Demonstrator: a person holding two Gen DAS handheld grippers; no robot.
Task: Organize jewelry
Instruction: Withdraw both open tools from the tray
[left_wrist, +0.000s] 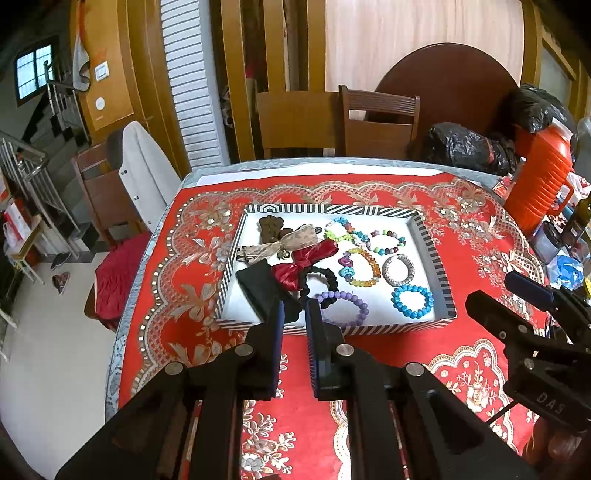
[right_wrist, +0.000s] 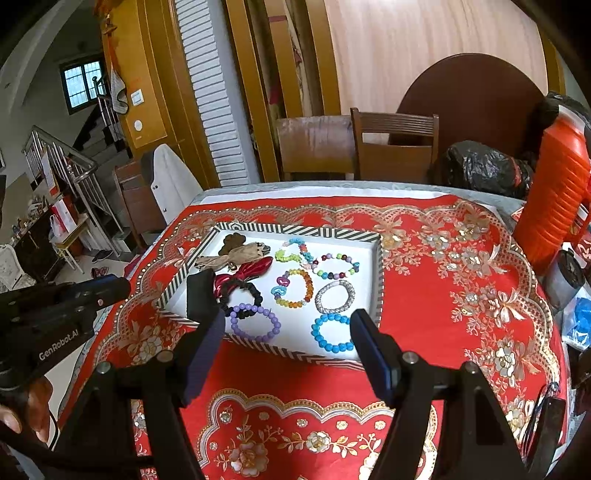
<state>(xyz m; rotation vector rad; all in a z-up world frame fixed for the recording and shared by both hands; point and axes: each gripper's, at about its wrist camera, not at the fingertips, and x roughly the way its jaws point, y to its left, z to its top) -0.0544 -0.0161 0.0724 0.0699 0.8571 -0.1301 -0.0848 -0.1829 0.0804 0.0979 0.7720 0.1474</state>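
While both grippers hang above the near edge of the red flowered cloth (right_wrist: 443, 258) on the tabletop, the jewelry lies in a shallow striped tray (left_wrist: 439, 258) ahead of them. The left gripper (left_wrist: 294, 317) has its jaws drawn close with a narrow gap, holding nothing; its tips sit over the tray's near rim, just in front of the purple bead bracelet (left_wrist: 345, 306). The right gripper (right_wrist: 288, 332) has its jaws spread wide and empty, framing the purple bracelet and the blue bead bracelet (right_wrist: 330, 332). Farther in lie a silver bracelet (right_wrist: 335, 296), an amber bead bracelet (right_wrist: 295, 288), a black scrunchie (left_wrist: 319, 280), a red bow (left_wrist: 306, 264) and a black pouch (left_wrist: 258, 288).
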